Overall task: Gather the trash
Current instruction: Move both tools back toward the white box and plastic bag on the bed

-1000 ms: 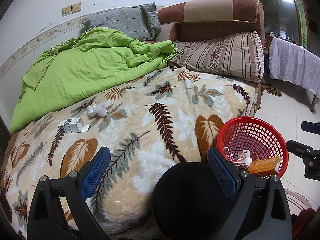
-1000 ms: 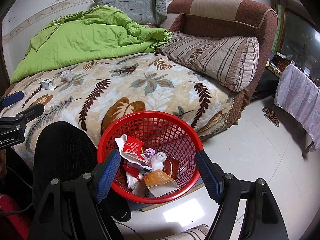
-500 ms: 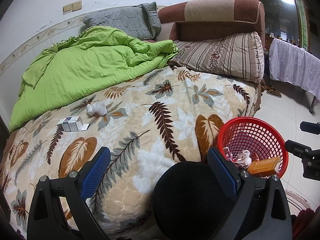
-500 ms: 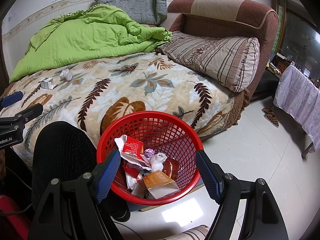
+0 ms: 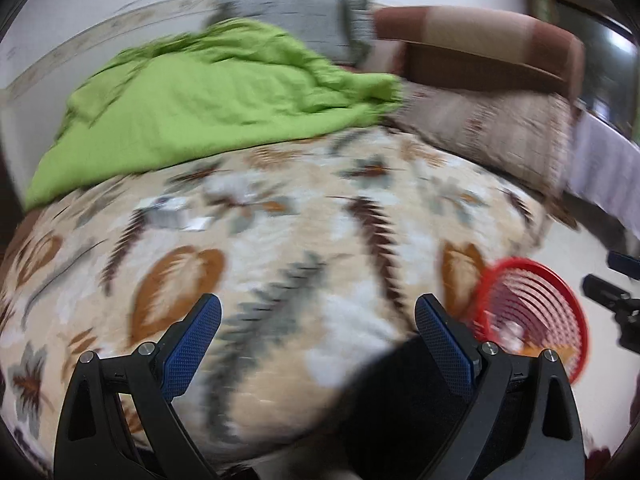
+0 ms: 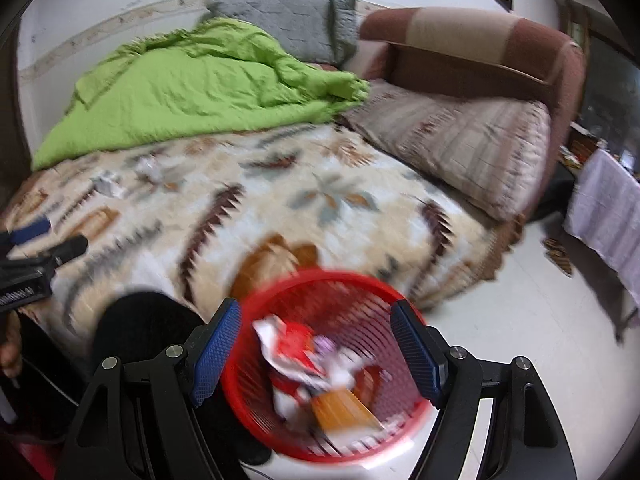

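Both cameras are now swinging leftward, blurring the bed. The left gripper (image 5: 318, 332) and right gripper (image 6: 316, 344) are gaping empty; the small box (image 5: 172, 216) and crumpled tissue (image 6: 147, 166) are lying on the leaf-print blanket (image 5: 320, 240), well apart from the red basket (image 6: 360, 280). Approaching the box squarely is advisable.

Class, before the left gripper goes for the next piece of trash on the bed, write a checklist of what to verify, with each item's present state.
1. Left gripper empty, jaws apart: ok.
2. Right gripper empty, jaws apart: ok.
3. Trash left on the bed: a small box and a crumpled paper: ok.
4. Path to the box free of the green quilt: ok.
5. Red basket within reach beside the bed, room inside: ok.
6. Sharp enough view to aim: not ok, both cameras are blurred.
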Demonstrator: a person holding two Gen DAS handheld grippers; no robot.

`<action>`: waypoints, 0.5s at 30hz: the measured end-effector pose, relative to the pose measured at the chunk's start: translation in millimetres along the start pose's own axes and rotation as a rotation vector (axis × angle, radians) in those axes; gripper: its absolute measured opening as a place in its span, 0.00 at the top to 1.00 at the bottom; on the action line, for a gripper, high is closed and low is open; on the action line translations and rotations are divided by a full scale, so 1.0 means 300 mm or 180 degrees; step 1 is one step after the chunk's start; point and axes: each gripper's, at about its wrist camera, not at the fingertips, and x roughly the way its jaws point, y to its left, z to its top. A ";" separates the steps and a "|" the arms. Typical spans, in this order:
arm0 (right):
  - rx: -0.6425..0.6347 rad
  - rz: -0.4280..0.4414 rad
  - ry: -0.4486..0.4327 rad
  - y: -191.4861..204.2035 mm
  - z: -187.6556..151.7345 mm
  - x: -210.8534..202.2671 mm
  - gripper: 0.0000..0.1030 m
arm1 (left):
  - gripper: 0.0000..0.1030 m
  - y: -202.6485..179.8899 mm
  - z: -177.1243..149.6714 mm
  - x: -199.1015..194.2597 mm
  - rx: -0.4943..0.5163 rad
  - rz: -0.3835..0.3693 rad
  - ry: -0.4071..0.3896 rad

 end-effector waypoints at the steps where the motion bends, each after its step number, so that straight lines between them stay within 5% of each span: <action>1: -0.0039 0.0074 -0.0013 0.027 0.033 0.020 0.20 | 0.06 0.036 0.004 0.010 -0.0058 0.0119 0.0017; 7: -0.0234 0.0644 0.0189 0.249 0.219 0.235 0.12 | 0.06 0.285 0.014 0.135 -0.0530 0.0824 0.0341; 12: -0.0375 0.0786 0.0488 0.489 0.333 0.536 0.10 | 0.06 0.470 0.015 0.252 -0.0787 0.1025 0.0598; 15: -0.0332 0.0850 0.0971 0.609 0.379 0.751 0.10 | 0.06 0.556 0.023 0.326 -0.0773 0.1050 0.0695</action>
